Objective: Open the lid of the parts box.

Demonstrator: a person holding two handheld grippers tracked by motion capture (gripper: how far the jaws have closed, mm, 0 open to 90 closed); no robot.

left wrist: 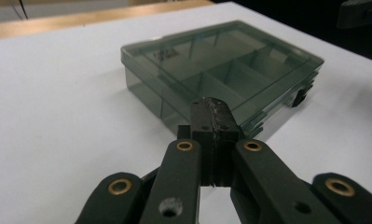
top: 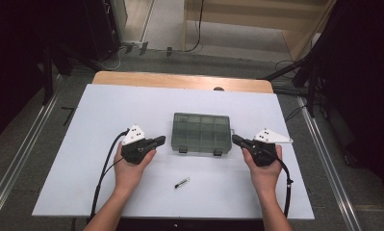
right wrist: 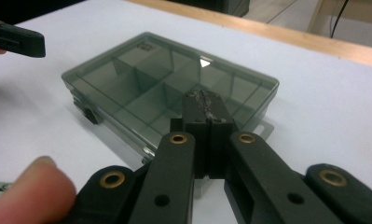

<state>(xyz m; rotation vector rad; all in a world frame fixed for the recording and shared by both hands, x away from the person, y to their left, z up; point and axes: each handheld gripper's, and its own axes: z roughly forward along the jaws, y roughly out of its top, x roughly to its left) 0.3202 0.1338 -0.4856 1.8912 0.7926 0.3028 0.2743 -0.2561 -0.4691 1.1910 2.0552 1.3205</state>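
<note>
A closed, see-through grey-green compartment box [top: 201, 132] lies flat in the middle of the white table top [top: 108, 110]. My left gripper [top: 160, 141] sits just left of the box, held in a hand, jaws pressed together with nothing between them. In the left gripper view its tips [left wrist: 211, 109] point at the box [left wrist: 230, 65] from close by, without touching it. My right gripper [top: 236, 139] mirrors it at the box's right front corner, also shut and empty. In the right gripper view its tips [right wrist: 206, 105] stand in front of the box [right wrist: 146, 79].
A small dark pen-like stick [top: 182, 182] lies on the table in front of the box, between the two forearms. A wooden strip [top: 180, 79] runs along the table's far edge. Cables trail from both grippers toward the near edge. Dark stands and floor rails flank the table.
</note>
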